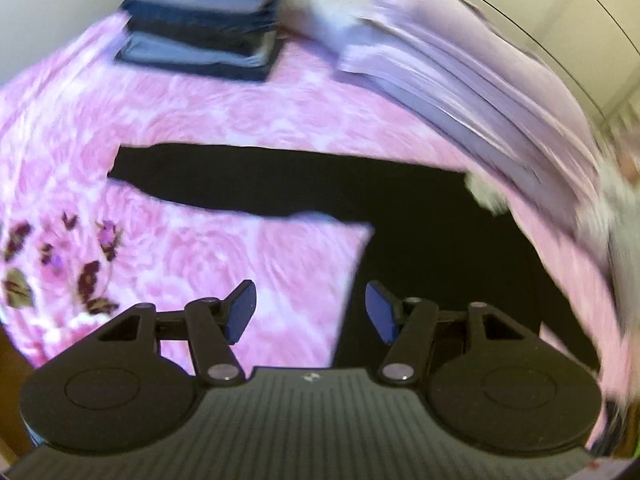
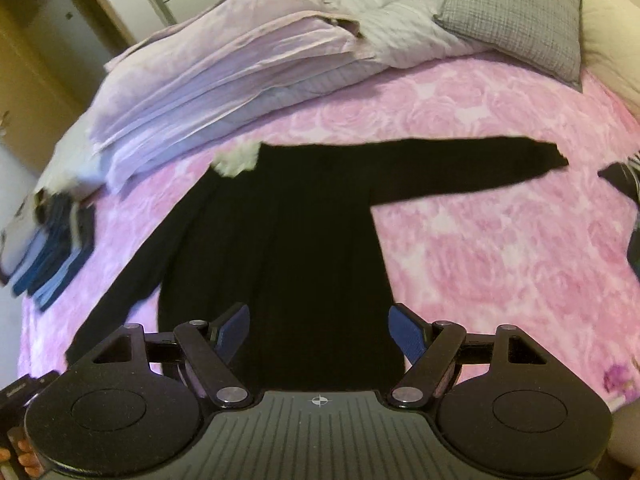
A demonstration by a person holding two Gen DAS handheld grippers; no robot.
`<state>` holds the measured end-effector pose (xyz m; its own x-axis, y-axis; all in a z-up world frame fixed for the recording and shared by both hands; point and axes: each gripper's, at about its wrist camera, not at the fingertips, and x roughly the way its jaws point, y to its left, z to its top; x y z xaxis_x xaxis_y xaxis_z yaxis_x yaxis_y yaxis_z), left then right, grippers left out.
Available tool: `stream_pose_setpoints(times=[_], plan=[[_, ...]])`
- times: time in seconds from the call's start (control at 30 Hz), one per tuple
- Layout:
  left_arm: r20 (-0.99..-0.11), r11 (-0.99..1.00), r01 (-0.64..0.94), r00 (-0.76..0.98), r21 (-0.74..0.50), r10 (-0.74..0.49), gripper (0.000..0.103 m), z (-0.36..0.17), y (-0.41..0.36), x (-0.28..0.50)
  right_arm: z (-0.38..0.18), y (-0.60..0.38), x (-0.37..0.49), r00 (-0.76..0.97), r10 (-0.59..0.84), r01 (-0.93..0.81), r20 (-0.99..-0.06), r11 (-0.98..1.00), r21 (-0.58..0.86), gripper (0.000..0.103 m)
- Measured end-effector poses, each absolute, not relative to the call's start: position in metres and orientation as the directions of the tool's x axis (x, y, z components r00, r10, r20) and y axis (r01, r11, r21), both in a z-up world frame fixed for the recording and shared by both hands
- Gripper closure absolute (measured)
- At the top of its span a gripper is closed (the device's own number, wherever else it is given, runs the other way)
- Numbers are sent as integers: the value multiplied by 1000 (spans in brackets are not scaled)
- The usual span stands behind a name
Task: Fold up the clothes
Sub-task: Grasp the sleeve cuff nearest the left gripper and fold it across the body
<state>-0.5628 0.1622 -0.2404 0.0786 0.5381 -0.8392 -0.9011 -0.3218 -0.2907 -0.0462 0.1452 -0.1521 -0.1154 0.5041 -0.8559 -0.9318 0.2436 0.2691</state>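
A black long-sleeved top (image 2: 296, 240) lies spread flat on the pink rose-patterned bedspread (image 2: 500, 248), one sleeve stretched to the right, the other down to the left. In the left wrist view the same black top (image 1: 420, 248) fills the right half, a sleeve reaching left. My left gripper (image 1: 310, 312) hovers open over the top's left edge, nothing between its blue pads. My right gripper (image 2: 320, 336) hovers open above the top's lower hem, holding nothing. A whitish scrap (image 2: 236, 162) sits at the collar.
A stack of folded dark blue clothes (image 1: 204, 36) lies at the bed's far side, also in the right wrist view as dark blue clothes (image 2: 56, 252). Folded lilac bedding (image 2: 224, 76) and a grey checked pillow (image 2: 516, 20) lie beyond the top. A hand (image 2: 16, 452) shows bottom left.
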Motion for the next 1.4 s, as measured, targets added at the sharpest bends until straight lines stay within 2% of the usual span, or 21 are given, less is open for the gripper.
stream_pose_setpoints(times=[0.27, 0.43, 0.57, 0.7, 0.83, 0.87, 0.93, 1.0, 1.17, 1.3, 1.4], plan=[[-820, -589, -674, 42, -445, 571, 59, -338, 221, -668, -206, 203, -54, -17, 478, -938, -878, 298, 180, 29], [-814, -705, -513, -21, -490, 581, 60, -380, 226, -707, -248, 222, -63, -13, 399, -940, -917, 307, 147, 29], [-799, -736, -424, -45, -529, 600, 71, -403, 227, -725, -266, 231, -74, -10, 376, -960, -927, 257, 115, 29], [-806, -759, -405, -84, -509, 586, 84, -421, 228, -732, -284, 241, -81, -1, 357, -979, -934, 188, 73, 29], [-789, -754, -407, -117, -516, 603, 87, -427, 227, -731, -303, 254, -76, 6, 356, -984, -935, 169, 59, 29], [-784, -751, -408, -124, -518, 609, 91, -427, 229, -731, -306, 257, -72, 1, 358, -984, -934, 169, 63, 29], [-785, -753, -431, -144, -497, 602, 97, -424, 234, -728, -311, 261, -65, -1, 365, -984, -931, 168, 66, 29], [-778, -742, -487, -180, -461, 602, 99, -412, 243, -719, -314, 263, -58, -1, 376, -984, -927, 165, 68, 29], [-660, -560, -737, -210, -377, 721, 99, -339, 279, -652, -313, 262, -26, 17, 402, -985, -915, 166, 55, 29], [-511, -253, -920, -69, -300, 857, 99, -273, 309, -547, -310, 259, 8, 31, 414, -974, -910, 217, 65, 29], [-394, 41, -968, 139, -247, 909, 99, -237, 311, -450, -305, 255, 32, 45, 424, -963, -904, 258, 73, 29]])
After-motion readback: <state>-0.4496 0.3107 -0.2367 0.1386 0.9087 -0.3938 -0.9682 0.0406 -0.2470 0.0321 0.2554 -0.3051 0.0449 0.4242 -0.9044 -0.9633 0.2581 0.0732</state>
